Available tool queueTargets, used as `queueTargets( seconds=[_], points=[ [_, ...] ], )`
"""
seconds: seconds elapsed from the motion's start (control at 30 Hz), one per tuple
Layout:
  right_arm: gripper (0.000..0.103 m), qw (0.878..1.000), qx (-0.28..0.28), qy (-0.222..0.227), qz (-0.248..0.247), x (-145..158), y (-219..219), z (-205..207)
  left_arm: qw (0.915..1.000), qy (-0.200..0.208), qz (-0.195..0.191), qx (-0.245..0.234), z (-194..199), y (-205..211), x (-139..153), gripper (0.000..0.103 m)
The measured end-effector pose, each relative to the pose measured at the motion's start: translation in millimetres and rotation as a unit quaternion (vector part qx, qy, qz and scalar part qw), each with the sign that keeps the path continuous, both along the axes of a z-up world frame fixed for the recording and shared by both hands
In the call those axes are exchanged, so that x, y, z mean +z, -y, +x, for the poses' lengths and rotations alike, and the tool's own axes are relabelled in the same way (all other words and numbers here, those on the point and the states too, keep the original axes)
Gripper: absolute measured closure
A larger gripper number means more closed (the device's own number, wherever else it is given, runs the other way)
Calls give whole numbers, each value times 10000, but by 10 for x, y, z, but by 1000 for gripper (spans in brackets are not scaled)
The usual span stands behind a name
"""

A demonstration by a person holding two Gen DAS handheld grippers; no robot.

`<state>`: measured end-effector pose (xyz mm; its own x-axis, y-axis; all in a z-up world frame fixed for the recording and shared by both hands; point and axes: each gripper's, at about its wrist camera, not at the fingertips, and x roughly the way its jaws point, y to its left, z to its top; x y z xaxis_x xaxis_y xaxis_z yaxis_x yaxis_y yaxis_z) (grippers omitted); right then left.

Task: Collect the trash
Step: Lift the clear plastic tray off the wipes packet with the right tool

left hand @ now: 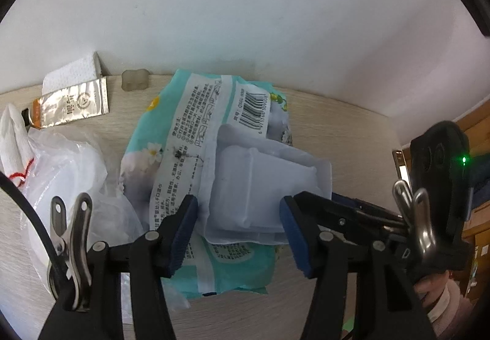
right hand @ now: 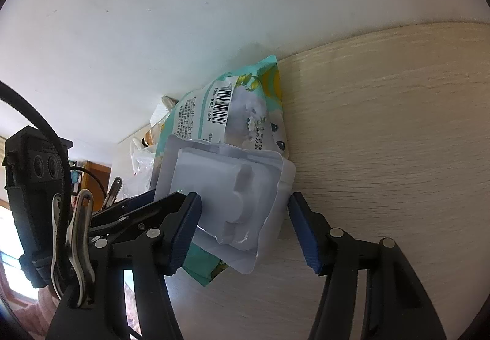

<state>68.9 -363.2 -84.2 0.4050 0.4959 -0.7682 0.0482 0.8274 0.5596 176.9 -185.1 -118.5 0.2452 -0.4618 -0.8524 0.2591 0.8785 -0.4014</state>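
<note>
Left wrist view shows a clear plastic blister tray [left hand: 263, 187] lying on top of a teal wipes packet [left hand: 196, 131], both on a pale wooden table [left hand: 352, 131] close to the white wall, with a crumpled clear bag [left hand: 76, 174] just beside them and a silver sachet [left hand: 73, 101] further back. The left gripper [left hand: 237, 236] stands part open with the tray's near end between its blue pads, no pad pressing that I can see. From the right wrist view, the right gripper [right hand: 245, 229] is likewise part open around the tray [right hand: 226, 199]; its left pad looks to touch or overlap the tray's edge, the right one is apart. The tray likely weighs almost nothing, flexes and slips easily, so a pinch across its flat rim seems safest. The packet [right hand: 245, 113] looks soft and limp.
</note>
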Motion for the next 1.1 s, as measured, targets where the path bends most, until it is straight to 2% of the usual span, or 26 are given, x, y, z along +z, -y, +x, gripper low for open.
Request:
queueTargets(
  seconds=[0.17, 0.37, 0.63, 1.1],
  points=[
    [41, 9997, -13, 143, -185, 123, -36, -58, 9998, 176, 16, -109, -123, -16, 158, 52],
    [41, 9989, 44, 323, -328, 274, -152, -92, 9994, 330, -61, -11, -241, -99, 314, 53],
    [41, 9981, 154, 540, -273, 433, -318, -160, 9982, 513, -171, 246, -419, -319, 526, 54],
    [42, 9950, 629, 729, -277, 432, -881, -106, 9941, 607, -288, 854, -786, -911, 719, 56]
  ],
)
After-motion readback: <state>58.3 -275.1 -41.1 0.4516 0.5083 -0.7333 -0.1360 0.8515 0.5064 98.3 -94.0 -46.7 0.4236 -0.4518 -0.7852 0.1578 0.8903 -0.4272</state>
